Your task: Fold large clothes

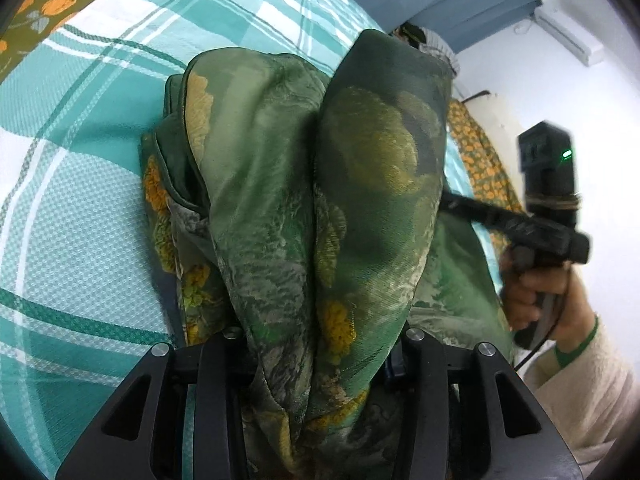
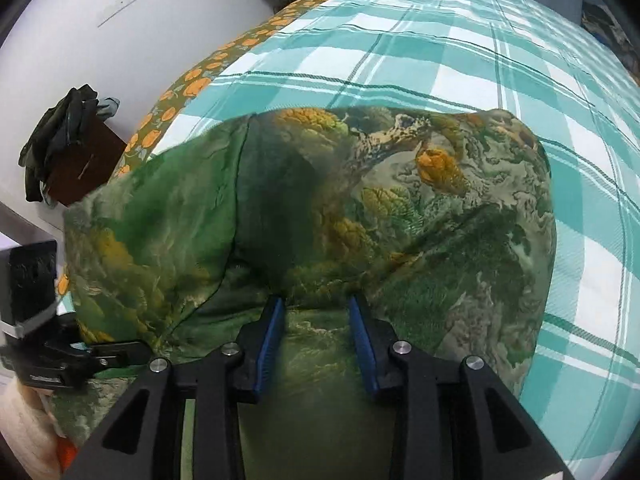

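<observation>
I see the bed (image 2: 460, 52) filling both views, spread with a teal and white checked cover that has an olive border printed with orange flowers (image 2: 192, 80) along its far left edge. On it lies the green patterned garment (image 2: 400, 208), bunched across the near middle and lifted in folds toward me.

My right gripper (image 2: 318, 344) points steeply down at the bed; its blue pads (image 2: 272, 344) stand either side of a ridge of the garment and seem to pinch it, though the cloth hides the contact itself. My left gripper (image 1: 316, 360) is tilted down less steeply, and a thick twist of the same garment runs between its fingers, so I take it as gripping the cloth.

The left view alone shows my right hand (image 1: 536, 292) in a cream sleeve (image 1: 592, 376) around the other gripper's handle, plus a white wall and a blue door far right. Only the right view shows a dark brown stand (image 2: 80, 164) with dark clothes heaped on it by the left wall.
</observation>
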Motion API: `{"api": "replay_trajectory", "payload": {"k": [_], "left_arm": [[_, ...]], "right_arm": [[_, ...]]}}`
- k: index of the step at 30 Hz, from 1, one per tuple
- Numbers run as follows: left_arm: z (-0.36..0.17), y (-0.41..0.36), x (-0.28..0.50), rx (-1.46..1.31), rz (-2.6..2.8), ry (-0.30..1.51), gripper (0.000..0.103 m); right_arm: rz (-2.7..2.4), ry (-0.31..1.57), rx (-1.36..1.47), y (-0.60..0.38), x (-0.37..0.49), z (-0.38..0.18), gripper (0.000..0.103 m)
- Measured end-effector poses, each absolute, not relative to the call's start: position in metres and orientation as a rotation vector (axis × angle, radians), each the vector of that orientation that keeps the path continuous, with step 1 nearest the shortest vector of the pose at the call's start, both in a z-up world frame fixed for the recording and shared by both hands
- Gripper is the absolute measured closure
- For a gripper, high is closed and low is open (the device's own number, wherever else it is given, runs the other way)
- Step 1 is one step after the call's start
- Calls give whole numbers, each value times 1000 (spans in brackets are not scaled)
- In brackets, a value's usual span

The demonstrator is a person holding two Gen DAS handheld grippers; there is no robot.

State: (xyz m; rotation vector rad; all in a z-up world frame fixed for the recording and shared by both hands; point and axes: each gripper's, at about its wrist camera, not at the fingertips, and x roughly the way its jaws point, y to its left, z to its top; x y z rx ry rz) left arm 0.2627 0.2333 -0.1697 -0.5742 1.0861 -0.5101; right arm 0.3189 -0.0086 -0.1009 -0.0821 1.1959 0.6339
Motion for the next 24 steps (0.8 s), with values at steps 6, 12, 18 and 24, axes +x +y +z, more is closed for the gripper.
{"api": "replay_trajectory", "payload": {"k": [6, 12, 18, 24], "left_arm": [[-173, 241, 252, -589, -511, 1060, 61], [-181, 239, 248, -605, -465, 1052, 63], [-184, 243, 243, -617, -487, 1036, 62], [-187, 249, 239, -639, -487, 1025, 61]], "right_arm": [[773, 1077, -71, 52, 310, -47, 65], [711, 1219, -194, 125, 330, -116, 69], [686, 1174, -191, 120, 320, -106, 69], [751, 1017, -212, 56, 253, -56, 67]]}}
